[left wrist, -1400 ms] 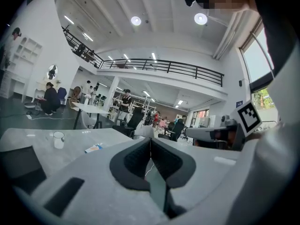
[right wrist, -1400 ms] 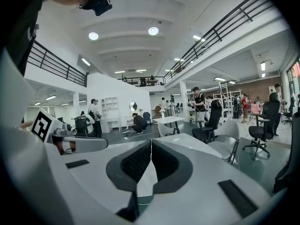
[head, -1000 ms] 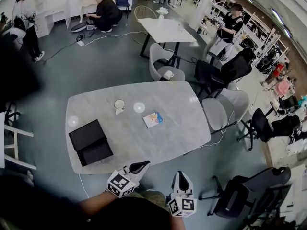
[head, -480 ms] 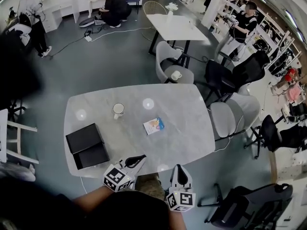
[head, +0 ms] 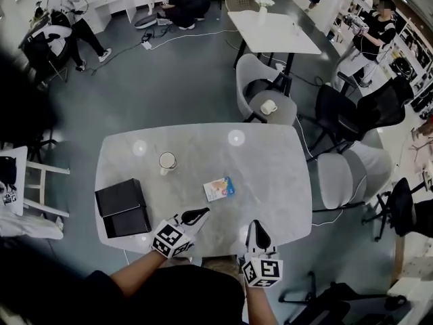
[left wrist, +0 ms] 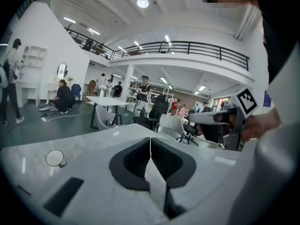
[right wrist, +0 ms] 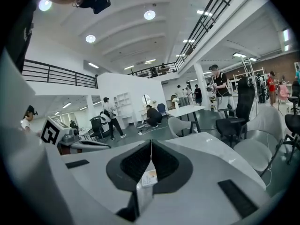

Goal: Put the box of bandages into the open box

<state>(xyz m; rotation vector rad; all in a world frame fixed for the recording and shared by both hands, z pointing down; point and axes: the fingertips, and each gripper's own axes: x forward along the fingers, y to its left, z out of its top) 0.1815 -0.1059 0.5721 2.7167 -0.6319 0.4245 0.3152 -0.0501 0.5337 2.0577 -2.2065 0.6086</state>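
Right hand-held gripper (right wrist: 151,144) jaws meet with nothing between; box of bandages (right wrist: 149,177) lies beyond them on the tabletop (right wrist: 212,157)

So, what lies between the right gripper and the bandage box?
Nothing: in the head view, only bare table separates the right gripper from the bandage box.

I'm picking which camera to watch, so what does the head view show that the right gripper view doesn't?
Head view only: the cup on the table. Right gripper view only: ceiling lights, and the right gripper plainly shut and empty. Both: the bandage box lying on the table, and the left gripper.
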